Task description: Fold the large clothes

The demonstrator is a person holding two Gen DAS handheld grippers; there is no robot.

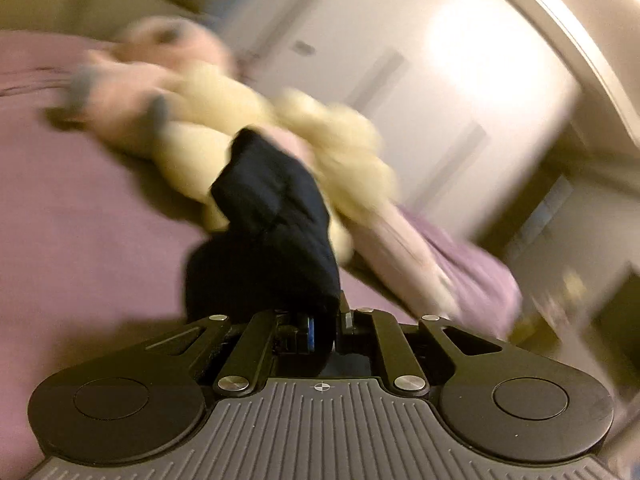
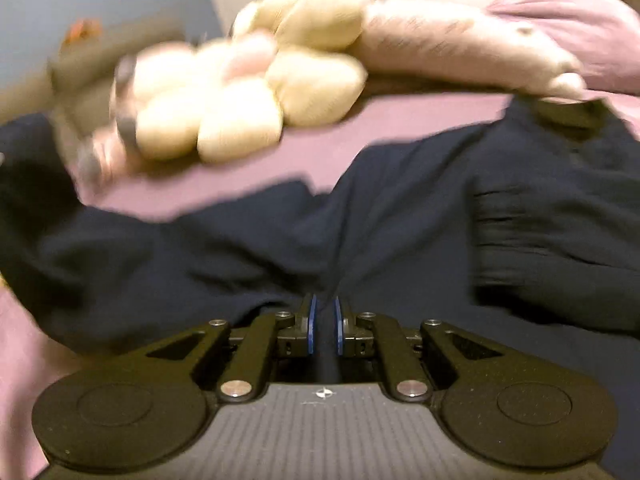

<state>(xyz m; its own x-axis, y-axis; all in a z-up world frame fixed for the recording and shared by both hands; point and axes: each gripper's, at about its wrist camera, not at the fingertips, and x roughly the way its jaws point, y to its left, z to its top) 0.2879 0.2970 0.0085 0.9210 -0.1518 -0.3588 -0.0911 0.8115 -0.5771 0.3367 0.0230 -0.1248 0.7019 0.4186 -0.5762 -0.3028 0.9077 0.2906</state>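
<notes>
A dark navy garment (image 2: pixel 360 232) lies spread over the mauve bed sheet (image 2: pixel 340 136). My right gripper (image 2: pixel 324 320) is shut on a fold of it, the cloth pinched between the blue pads. In the left wrist view my left gripper (image 1: pixel 326 320) is shut on another part of the navy garment (image 1: pixel 272 216), which stands up bunched from the fingers above the sheet (image 1: pixel 80 208). Both views are blurred by motion.
A cream and pink plush toy (image 1: pixel 256 120) lies on the bed just beyond the garment; it also shows in the right wrist view (image 2: pixel 248 80). A white wardrobe or wall (image 1: pixel 440 80) stands past the bed's far edge.
</notes>
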